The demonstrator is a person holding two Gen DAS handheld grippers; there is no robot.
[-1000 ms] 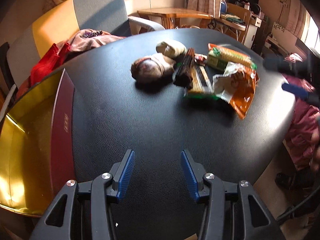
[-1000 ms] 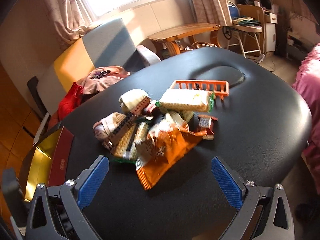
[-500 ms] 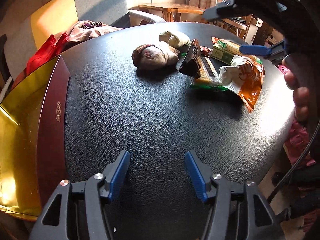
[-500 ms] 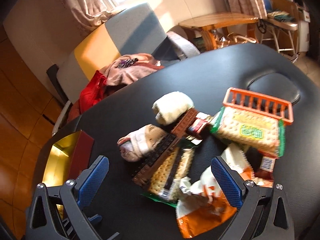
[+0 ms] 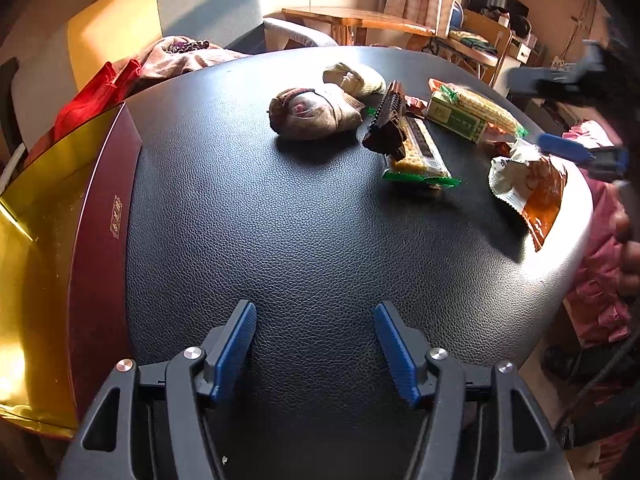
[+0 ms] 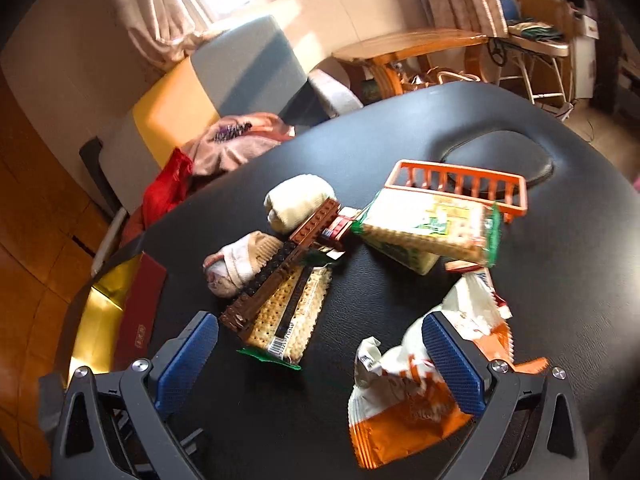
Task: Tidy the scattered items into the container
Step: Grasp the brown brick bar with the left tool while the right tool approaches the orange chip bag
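A pile of items lies on the black table [image 5: 304, 232]: two rolled socks [image 5: 316, 112] [image 6: 300, 202], a brown brick bar [image 6: 280, 268], a cracker pack [image 6: 292, 316], a green biscuit pack [image 6: 436, 226], an orange rack [image 6: 460, 184] and an orange-white snack bag [image 6: 408, 392]. The dark red box with gold lining [image 5: 44, 248] stands at the left edge. My left gripper [image 5: 316, 344] is open and empty, low over the near table. My right gripper [image 6: 320, 360] is open wide over the pile, its right finger [image 6: 452, 364] over the snack bag.
A yellow and grey chair [image 6: 208, 92] with clothes and a red bag [image 5: 96, 92] stands behind the table. A wooden side table [image 5: 356, 24] and shelves are further back. The table's right edge [image 5: 576, 240] drops to the floor.
My right gripper has moved down and closer over the pile, toward the snack bag. My left gripper has barely moved and stays open.
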